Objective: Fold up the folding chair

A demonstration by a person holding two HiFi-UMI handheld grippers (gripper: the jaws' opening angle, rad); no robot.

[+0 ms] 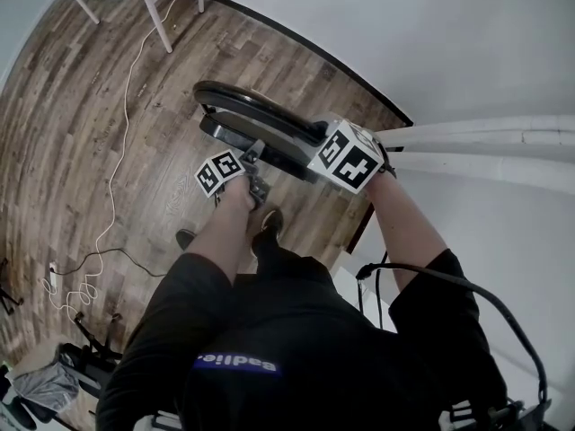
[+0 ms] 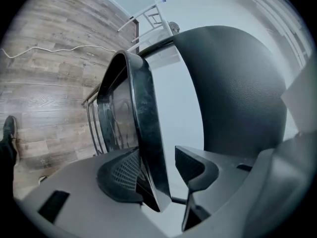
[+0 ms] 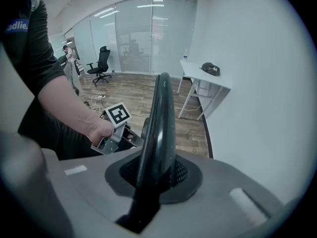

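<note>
Clamping the black rim of the folding chair (image 1: 252,119) in my right tool (image 3: 156,175), I hold it upright before me, near the white wall (image 1: 449,43) on the right. My left tool (image 2: 161,170) only straddles its edge, open, so the chair may swing or slip.

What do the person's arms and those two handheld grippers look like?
Both the left gripper and the right gripper are grey plastic tools with dark mesh-textured pads on their jaws. Each carries a white cube with black square markers. The person wears a black short-sleeved shirt with a blue patch; a black cable loops beside it.
</note>
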